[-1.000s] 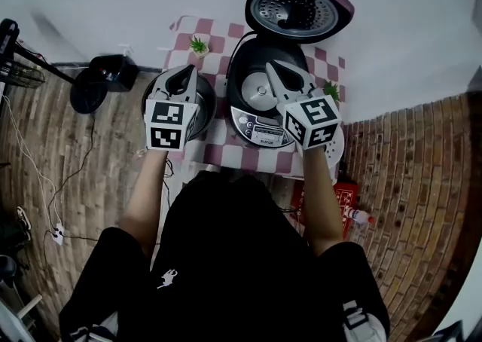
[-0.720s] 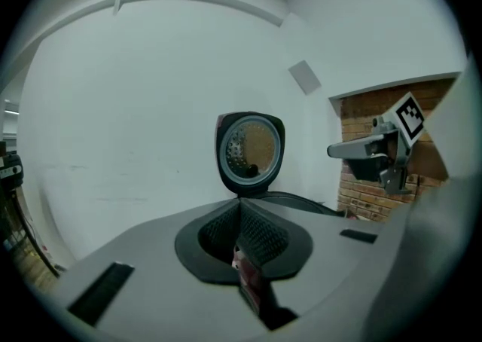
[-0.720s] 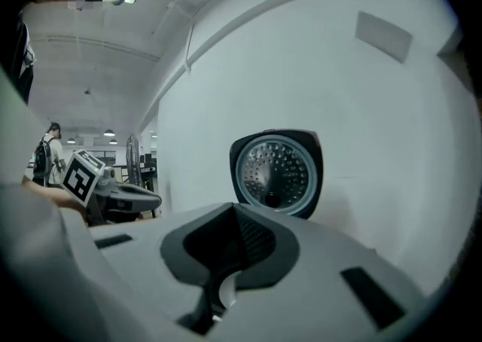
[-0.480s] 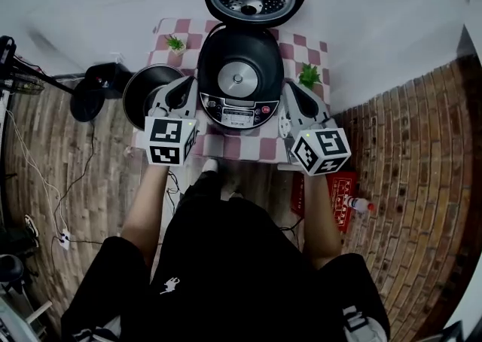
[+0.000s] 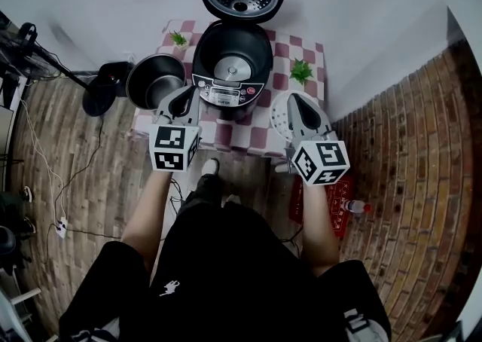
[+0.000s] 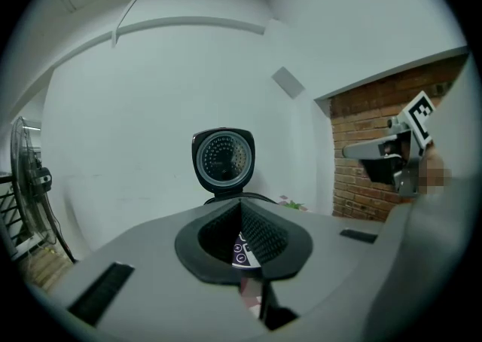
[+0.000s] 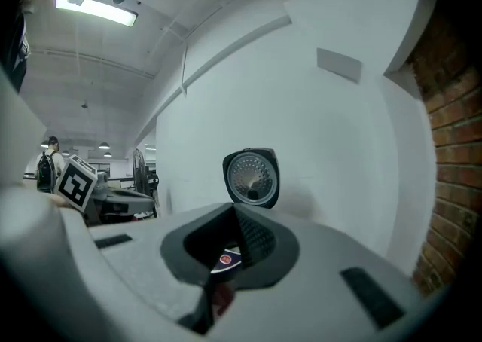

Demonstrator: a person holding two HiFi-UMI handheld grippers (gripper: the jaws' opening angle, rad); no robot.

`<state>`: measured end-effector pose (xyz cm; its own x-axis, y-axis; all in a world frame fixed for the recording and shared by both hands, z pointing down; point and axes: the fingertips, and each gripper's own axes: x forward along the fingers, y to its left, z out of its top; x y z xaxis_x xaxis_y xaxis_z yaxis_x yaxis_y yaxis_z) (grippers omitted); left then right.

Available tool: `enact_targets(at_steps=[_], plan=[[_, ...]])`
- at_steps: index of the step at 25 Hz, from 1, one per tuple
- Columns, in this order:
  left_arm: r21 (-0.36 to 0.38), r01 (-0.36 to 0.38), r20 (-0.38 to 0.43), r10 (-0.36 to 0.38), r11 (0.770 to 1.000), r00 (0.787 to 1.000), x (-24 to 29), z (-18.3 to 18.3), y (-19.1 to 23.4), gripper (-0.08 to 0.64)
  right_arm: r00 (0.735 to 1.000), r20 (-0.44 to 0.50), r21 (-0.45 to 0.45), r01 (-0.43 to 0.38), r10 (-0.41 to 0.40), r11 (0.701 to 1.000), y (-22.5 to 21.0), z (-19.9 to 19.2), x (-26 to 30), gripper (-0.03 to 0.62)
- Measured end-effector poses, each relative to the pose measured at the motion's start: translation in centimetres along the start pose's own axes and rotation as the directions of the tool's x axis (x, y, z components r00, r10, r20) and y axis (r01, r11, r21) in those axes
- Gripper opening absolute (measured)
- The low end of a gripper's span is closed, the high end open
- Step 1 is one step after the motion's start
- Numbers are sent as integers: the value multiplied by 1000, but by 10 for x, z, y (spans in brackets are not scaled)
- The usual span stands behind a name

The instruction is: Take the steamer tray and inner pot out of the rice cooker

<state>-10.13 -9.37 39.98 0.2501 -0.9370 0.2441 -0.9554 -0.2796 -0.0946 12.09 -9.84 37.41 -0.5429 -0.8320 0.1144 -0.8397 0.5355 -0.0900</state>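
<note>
Left tongs [image 5: 184, 93] and right tongs [image 5: 294, 101] are both closed and empty, with the open cooker [image 5: 232, 69] ahead between them, the pot [image 5: 154, 80] just left of the left tongs and the tray [image 5: 279, 118] partly hidden by the right tongs, all on the surface [image 5: 226, 135].

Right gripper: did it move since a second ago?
Yes. From above the rice cooker, the right gripper pulled back to its right, toward the person.

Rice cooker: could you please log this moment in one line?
rice cooker open; inner pot out, left; steamer tray out, right; left gripper shut; right gripper shut
</note>
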Motion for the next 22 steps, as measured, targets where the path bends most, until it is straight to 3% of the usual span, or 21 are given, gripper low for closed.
enact_targets(at_steps=[10, 22], plan=[[17, -111, 21, 111, 994, 994, -47, 4, -3, 3, 1000, 3, -8, 5, -5, 1000, -4, -5, -45, 2], [11, -118, 62, 117, 993, 991, -60, 6, -11, 3, 999, 43, -18, 29, -29, 999, -13, 3, -65, 2]])
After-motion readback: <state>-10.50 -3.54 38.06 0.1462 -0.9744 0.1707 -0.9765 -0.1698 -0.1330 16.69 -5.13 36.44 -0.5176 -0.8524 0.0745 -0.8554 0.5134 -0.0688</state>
